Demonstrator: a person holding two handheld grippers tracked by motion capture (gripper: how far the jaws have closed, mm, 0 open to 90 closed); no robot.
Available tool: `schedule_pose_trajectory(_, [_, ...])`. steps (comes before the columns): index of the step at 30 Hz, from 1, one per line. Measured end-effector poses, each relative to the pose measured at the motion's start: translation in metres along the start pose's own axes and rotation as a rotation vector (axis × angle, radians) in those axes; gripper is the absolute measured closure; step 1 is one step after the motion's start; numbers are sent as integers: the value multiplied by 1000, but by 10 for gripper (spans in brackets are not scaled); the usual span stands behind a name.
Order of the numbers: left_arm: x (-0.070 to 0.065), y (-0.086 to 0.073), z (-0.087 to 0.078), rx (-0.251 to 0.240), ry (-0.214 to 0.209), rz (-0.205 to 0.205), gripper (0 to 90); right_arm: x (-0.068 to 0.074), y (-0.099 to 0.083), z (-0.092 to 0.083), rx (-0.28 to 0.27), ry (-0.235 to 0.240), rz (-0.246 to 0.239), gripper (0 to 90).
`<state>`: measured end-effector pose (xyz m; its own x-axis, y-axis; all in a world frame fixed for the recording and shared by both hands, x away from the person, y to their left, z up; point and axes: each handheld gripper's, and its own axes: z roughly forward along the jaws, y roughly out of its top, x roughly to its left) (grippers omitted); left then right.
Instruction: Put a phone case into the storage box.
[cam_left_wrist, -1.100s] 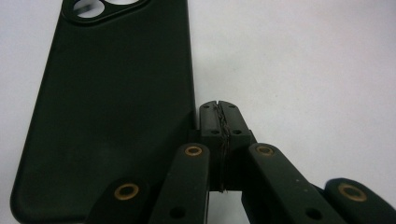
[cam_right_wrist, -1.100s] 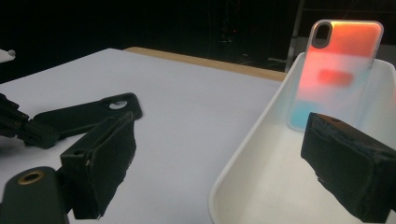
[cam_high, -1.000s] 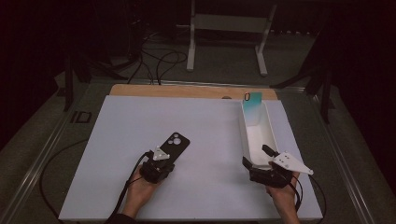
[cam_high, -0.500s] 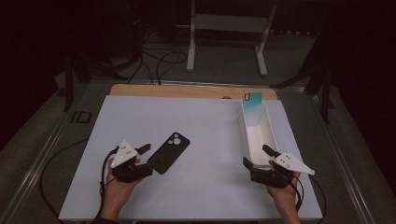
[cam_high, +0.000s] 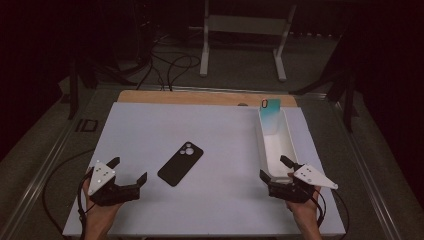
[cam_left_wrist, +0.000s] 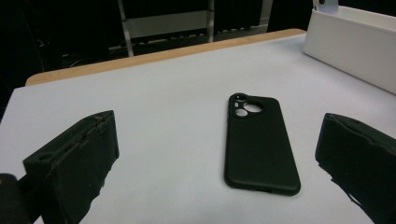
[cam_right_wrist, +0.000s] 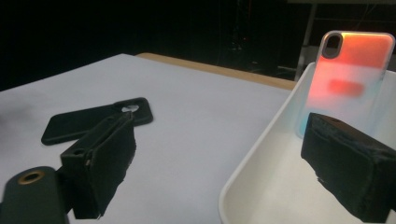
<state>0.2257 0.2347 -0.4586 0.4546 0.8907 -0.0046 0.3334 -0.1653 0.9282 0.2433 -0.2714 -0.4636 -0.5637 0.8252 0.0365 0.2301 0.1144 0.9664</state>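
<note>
Black, the phone case (cam_high: 180, 163) lies flat mid-counter (cam_high: 150, 125) in the high view, just beside the left tool (cam_high: 126, 172), whose jaws have just been opening and hold nothing; the right tool (cam_high: 274, 169) is spread at the white tray's (cam_high: 290, 142) near end. Left gripper view: the case (cam_left_wrist: 259, 143) lies ahead between the spread jaws. Right gripper view: a gradient case (cam_right_wrist: 348, 79) leans upright in the tray (cam_right_wrist: 252, 182). To bin the black case, I'd pinch its long edges squarely
</note>
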Motion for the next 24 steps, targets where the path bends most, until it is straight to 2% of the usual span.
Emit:
schedule_pose_trajectory(5, [0,0,-1,-6,2,8,0,2,-1,0,3,-10,-27,94])
schedule_pose_trajectory(13, [0,0,1,30,-16,10,0,1,-3,0,12,-13,-24,94])
schedule_pose_trajectory(19, [0,8,4,84,-29,17,0,0,-3,-1,17,-14,-14,91])
schedule_pose_trajectory(24, [-2,17,15,149,-48,17,0,0,-2,-1,16,-14,-9,87])
